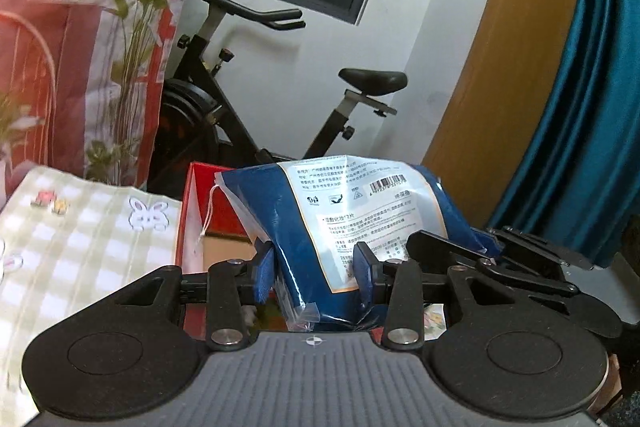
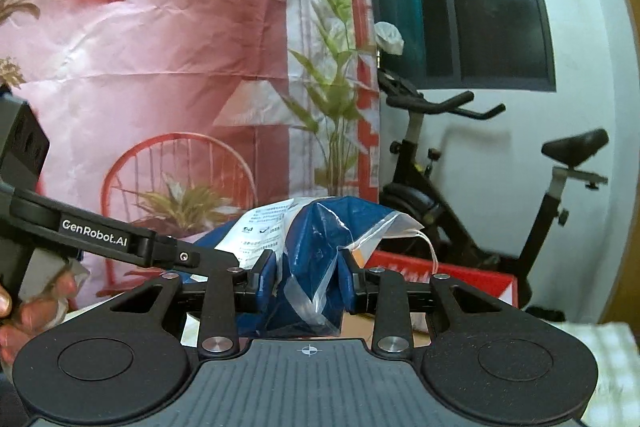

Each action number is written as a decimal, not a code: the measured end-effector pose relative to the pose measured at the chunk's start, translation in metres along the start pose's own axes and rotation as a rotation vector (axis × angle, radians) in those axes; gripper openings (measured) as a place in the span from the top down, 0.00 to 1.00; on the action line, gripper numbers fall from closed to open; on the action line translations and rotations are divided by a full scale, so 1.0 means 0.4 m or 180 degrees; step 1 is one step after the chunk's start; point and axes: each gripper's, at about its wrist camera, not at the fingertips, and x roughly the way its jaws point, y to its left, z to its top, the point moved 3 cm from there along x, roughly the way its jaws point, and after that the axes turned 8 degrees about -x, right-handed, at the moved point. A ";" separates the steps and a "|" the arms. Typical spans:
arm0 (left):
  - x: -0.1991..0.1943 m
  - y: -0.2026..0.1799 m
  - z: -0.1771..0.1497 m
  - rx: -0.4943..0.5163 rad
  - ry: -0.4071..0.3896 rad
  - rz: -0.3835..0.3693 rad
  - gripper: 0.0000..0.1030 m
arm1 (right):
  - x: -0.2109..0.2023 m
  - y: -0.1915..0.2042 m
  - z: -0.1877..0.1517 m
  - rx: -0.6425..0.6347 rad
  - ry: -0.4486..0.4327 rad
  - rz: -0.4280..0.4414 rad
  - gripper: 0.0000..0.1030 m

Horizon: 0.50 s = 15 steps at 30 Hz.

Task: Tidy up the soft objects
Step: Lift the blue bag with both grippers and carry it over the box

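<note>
Both tongs grip one soft blue plastic packet with a white printed label (image 1: 352, 227): our left tongs (image 1: 316, 271) pinch its lower part, our right tongs (image 2: 308, 277) its crumpled clear end. We hold it lifted above the open red cardboard box (image 1: 200, 211). We judge the packet mid-transfer, not yet stowed; what else remains we cannot tell.

Under my fingers there is a surface with a green and white checked cloth (image 1: 80, 251), printed with small rabbits. It covers the near left part in the left view. A red box (image 1: 200, 211) stands just beside the cloth's right edge, further from me. If the box touches the cloth, I cannot tell.
</note>
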 end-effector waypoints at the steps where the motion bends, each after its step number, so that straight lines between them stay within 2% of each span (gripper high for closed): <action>1: 0.019 0.001 0.013 0.0004 0.0036 0.0033 0.59 | 0.017 -0.011 0.005 0.0004 0.0021 0.0000 0.71; 7: 0.113 0.024 0.074 -0.0129 0.0090 0.0121 0.58 | 0.127 -0.091 0.009 0.0095 0.0104 -0.0035 0.71; 11: 0.190 0.036 0.076 -0.0098 0.0149 0.0241 0.54 | 0.200 -0.128 -0.032 0.0141 0.0237 -0.0051 0.70; 15: 0.254 0.056 0.064 -0.0098 0.0327 0.0379 0.52 | 0.260 -0.149 -0.085 0.0305 0.0482 -0.0086 0.71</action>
